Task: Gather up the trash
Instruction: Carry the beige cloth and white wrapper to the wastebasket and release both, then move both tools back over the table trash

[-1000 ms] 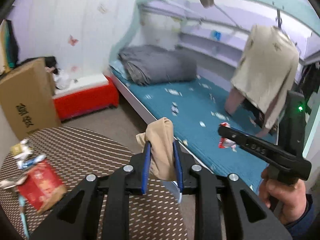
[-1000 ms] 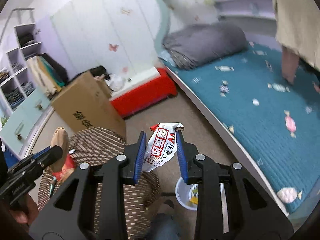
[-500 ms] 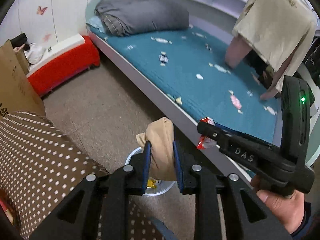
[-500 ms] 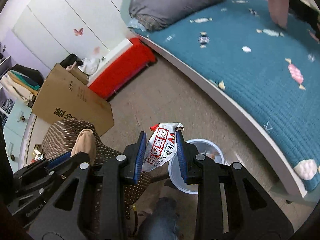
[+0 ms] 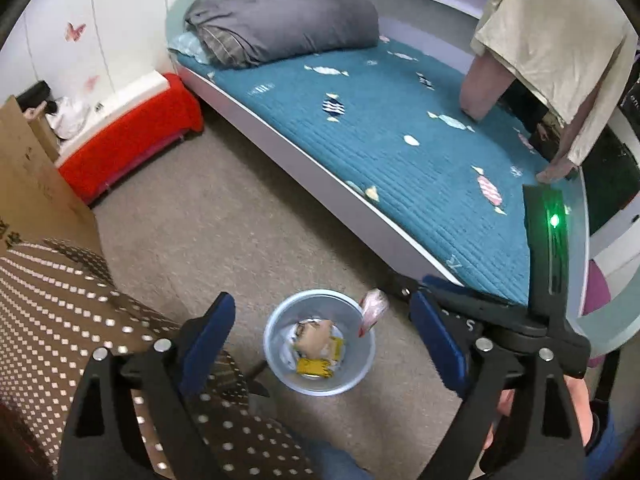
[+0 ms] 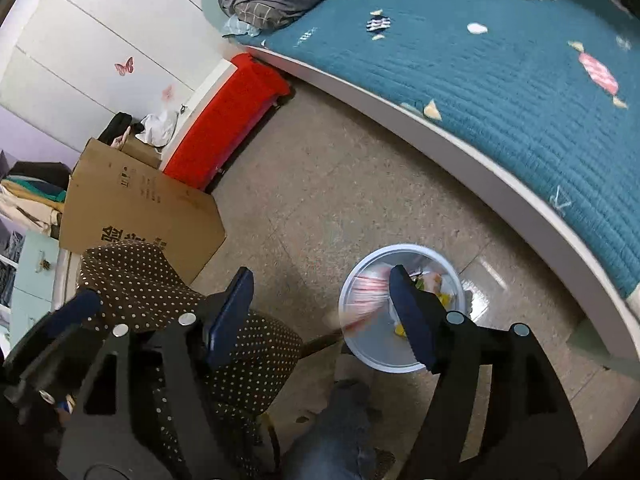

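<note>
Above the trash bin (image 5: 320, 340) on the floor, our left gripper (image 5: 320, 328) and right gripper (image 6: 322, 312) are opening, both empty; the red-and-white wrapper (image 5: 370, 310), falling at the rim's two o'clock, could bounce out.

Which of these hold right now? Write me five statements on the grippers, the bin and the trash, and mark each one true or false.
1. The left gripper has nothing between its jaws, which are opening. True.
2. The bin stands on the bed. False: it stands on the floor beside the bed.
3. A red and white wrapper is at the bin's rim, clear of the right gripper. True.
4. The bin is empty. False: a tan wad and a yellow packet lie in it.
5. The right gripper is clamped on the wrapper. False: its jaws are opening and nothing is between them.
</note>
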`<state>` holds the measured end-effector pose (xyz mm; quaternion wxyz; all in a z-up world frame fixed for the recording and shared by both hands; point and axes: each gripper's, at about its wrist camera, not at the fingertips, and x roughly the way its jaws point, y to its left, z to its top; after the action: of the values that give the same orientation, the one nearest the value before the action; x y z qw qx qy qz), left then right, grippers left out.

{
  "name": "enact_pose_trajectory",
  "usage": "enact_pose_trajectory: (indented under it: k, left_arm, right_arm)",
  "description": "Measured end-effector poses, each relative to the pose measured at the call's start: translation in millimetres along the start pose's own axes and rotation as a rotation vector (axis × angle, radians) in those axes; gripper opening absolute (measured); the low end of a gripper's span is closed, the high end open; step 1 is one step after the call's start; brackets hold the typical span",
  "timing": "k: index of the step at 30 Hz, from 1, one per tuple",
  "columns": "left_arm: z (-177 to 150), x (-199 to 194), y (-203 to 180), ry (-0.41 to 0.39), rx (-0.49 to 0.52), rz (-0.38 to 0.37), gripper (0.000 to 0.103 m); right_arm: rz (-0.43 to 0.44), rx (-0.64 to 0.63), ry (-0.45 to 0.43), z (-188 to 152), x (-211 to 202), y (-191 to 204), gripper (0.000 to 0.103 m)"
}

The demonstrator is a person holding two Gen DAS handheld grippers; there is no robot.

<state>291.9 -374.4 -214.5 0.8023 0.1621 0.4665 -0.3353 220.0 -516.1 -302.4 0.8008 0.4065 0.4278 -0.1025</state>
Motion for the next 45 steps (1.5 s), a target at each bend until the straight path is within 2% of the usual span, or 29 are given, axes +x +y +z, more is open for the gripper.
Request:
enact_pose_trajectory:
  k: [2, 3, 8, 13, 26, 35, 45]
  left_arm:
    - [-0.8, -9.8, 0.8, -0.028, -0.007, 0.01, 0.09]
    - [-1.1, -13.9, 1.4, -0.039, -0.01, 0.014, 0.09]
    - [-7.7, -42.8, 2.4, -0.106, -0.024, 0.039, 0.091]
    - [-22.1, -80.9, -2.2, -0.17, -0.016, 0.049, 0.092]
    - [-62.2, -173.1, 15.0, -0.301, -0.053, 0.065, 0.093]
    - [-95.8, -219.9, 44.4, -0.349, -0.099, 0.102, 0.094]
    - [-143.4, -266.0, 101.1, -0.403, -0.225, 0.161, 0.094]
  right_arm:
    - [-0.011, -0.002, -0.014, -3.6, -5.7, 1.9, 0.095]
    - [-0.023, -0.007, -0.019, -5.2, -9.8, 2.5, 0.097]
    - [-0.119, -0.053, -0.057, -13.5, -34.8, 13.5, 0.097]
    - [-0.122, -0.082, -0.122, -24.5, -69.8, 30.6, 0.097]
    - [-0.064, -0.216, -0.251, -55.9, -149.5, 111.9, 0.097]
    - [0.0, -0.336, -0.27, -83.7, -169.9, 173.9, 0.097]
    - [0.047, -0.488, -0.264, -119.9, -174.4, 238.1, 0.097]
